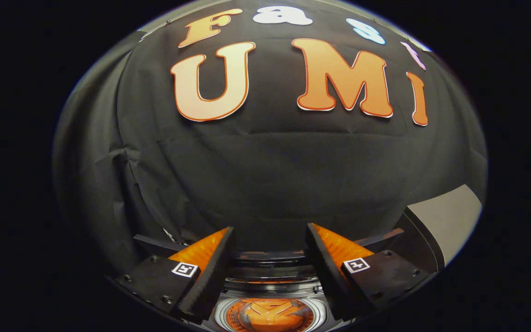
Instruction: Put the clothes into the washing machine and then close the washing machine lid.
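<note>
Matt, creased black cloth wall; ridged matt black pads on the gripper fingers; glossy washing machine rim below.

Creased black cloth wall hangs behind, dimly lit.

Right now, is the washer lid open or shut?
Open: the lid stands raised beside the open gripper, and the drum shows between its fingers.

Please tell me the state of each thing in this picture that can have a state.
gripper: open, nothing between the fingers.
washing machine: below the fingers, opening uncovered.
washing machine lid: raised, standing beside the opening, not closed.
orange clothes: already inside the drum.
</note>
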